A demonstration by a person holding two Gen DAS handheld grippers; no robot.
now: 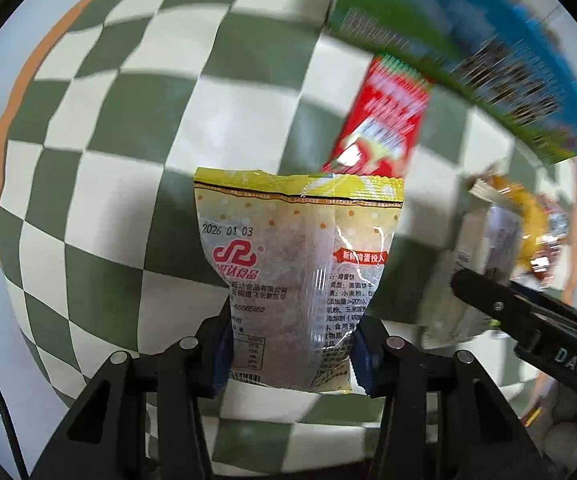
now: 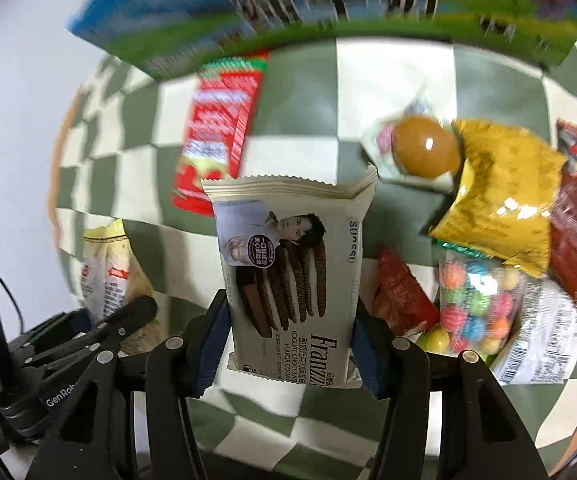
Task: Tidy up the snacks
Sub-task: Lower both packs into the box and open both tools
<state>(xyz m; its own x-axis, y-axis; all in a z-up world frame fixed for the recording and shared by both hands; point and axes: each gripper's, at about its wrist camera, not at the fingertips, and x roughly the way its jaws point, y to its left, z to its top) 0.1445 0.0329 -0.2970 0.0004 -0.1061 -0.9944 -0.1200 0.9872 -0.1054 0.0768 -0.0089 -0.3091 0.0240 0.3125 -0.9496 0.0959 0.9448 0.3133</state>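
Ahead of both grippers, a blue-and-green box [image 2: 328,12] is smeared by motion blur, its print unreadable and its top cut off by the frame edge. Beneath it, a red packet's [image 1: 380,120] lettering is also too blurred to read. Right of the left gripper, a pale wrapper [image 1: 484,248] dissolves into blur. The egg-biscuit packet's [image 1: 300,272] lower edges sit hidden behind the pads.
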